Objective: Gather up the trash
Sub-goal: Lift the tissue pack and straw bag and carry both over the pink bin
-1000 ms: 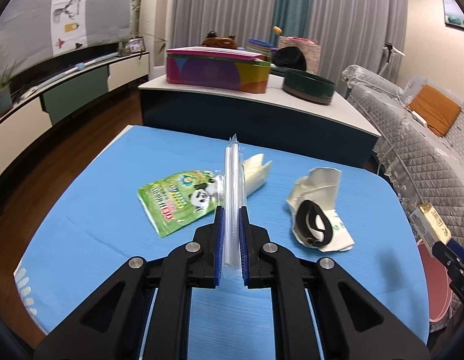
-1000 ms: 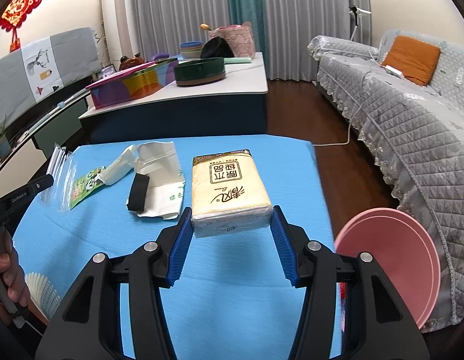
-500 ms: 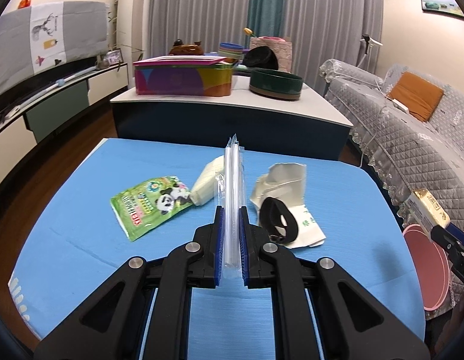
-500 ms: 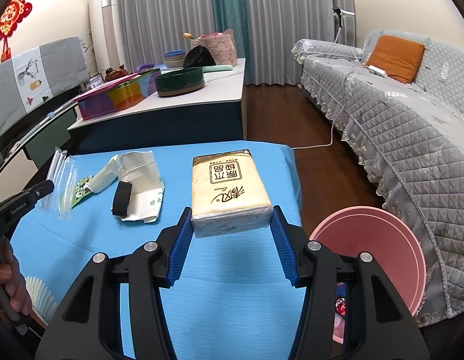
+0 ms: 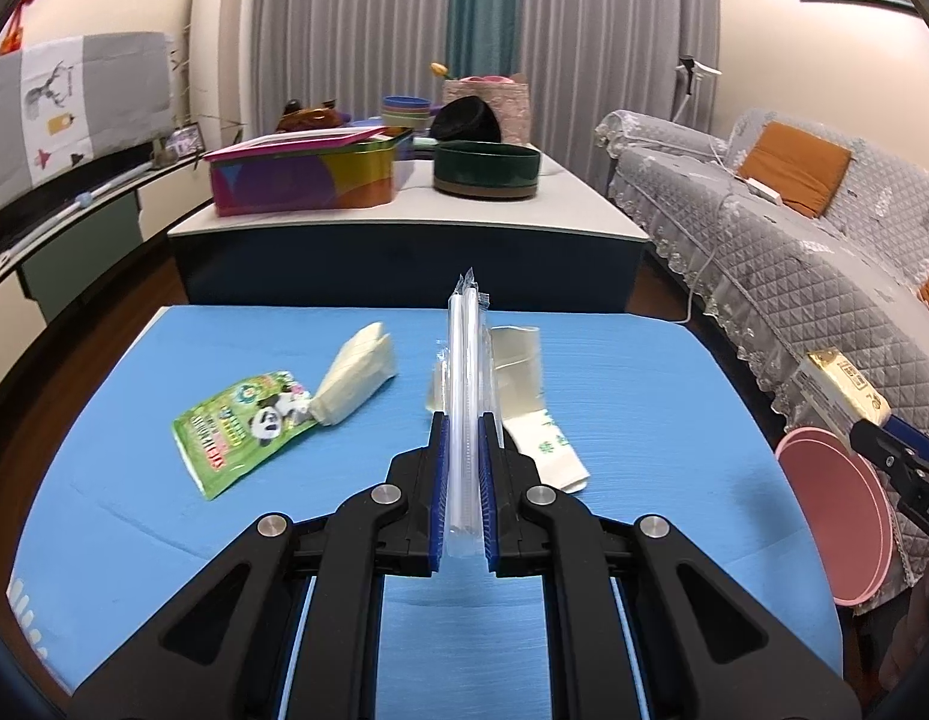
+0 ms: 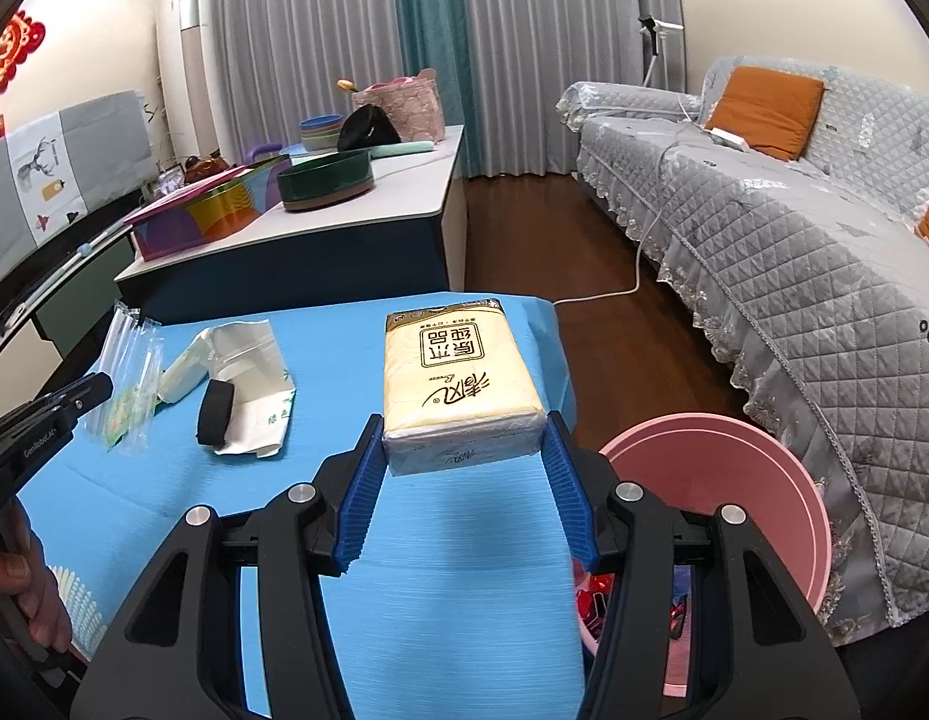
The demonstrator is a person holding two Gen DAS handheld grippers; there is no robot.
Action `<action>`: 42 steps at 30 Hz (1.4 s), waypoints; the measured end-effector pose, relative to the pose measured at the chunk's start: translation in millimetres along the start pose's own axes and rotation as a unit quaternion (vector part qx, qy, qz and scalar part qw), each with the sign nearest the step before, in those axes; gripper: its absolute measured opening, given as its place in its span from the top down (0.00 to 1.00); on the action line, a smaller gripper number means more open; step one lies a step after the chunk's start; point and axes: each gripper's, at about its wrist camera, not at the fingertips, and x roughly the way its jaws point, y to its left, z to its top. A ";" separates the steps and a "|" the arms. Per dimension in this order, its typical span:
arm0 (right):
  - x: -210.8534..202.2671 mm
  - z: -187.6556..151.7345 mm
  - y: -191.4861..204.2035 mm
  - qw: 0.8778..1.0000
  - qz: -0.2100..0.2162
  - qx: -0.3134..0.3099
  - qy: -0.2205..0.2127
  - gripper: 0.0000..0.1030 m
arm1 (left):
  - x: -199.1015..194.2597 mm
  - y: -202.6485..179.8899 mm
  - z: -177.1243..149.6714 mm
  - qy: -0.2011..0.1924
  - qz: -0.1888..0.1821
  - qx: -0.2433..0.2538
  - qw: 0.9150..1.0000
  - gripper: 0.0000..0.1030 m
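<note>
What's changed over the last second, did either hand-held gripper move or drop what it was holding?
Nothing was dropped. The right hand-held gripper, clamped on the tissue pack, has swung right toward the pink bin, which now shows much more fully. The left hand-held gripper turned right as well, gripping the clear straw packet. The green panda wrapper and white paper bag lie unmoved on the blue table.

Pink bin [image 6: 764, 480] contents partly hidden

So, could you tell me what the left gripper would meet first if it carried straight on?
Probably the white torn bag lying directly ahead of the left gripper, which is shut on the clear wrapper; its height above the table is unclear.
</note>
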 end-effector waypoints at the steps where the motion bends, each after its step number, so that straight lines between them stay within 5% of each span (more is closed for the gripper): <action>1: -0.7 -0.2 -1.7 1.000 -0.001 0.001 0.000 0.49 | 0.5 -3.5 0.0 0.000 -0.003 0.003 1.000 0.91; 26: -28.5 -4.1 -73.2 0.997 -0.050 0.053 -0.016 0.49 | -2.4 -84.1 3.0 0.004 -0.095 0.052 0.994 0.91; 42: -42.0 -0.3 -138.9 0.989 -0.083 0.121 -0.034 0.49 | 3.1 -173.8 6.1 0.037 -0.188 0.113 0.975 0.91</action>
